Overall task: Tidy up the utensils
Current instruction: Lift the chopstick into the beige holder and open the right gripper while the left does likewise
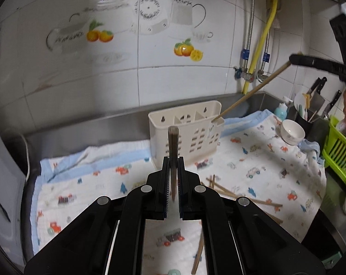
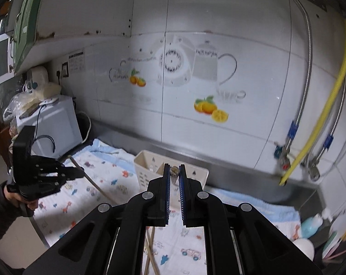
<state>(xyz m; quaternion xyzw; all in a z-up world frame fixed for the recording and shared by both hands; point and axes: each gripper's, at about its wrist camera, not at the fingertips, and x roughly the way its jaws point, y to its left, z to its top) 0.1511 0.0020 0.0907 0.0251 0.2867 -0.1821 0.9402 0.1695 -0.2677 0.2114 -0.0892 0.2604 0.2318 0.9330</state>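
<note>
Wooden chopsticks: each gripper clamps one. Left gripper (image 1: 173, 176) pinches a chopstick (image 1: 173, 151) pointing forward over the cream holder (image 1: 189, 135), which stands one alone by the cloth's (image 1: 253, 155) back edge. Perhaps five loose chopsticks (image 1: 248, 198) lie near its front edge. Right gripper (image 2: 174, 178), raised, pinches another chopstick (image 2: 174, 171) angled toward the holder.

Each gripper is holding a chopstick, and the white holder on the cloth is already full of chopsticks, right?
Not quite. The holder looks empty in the left wrist view: no chopsticks stand in its compartments. The rest holds: the left gripper and the right gripper each hold a chopstick, and the holder stands on the cloth. More chopsticks lie on the cloth.
</note>
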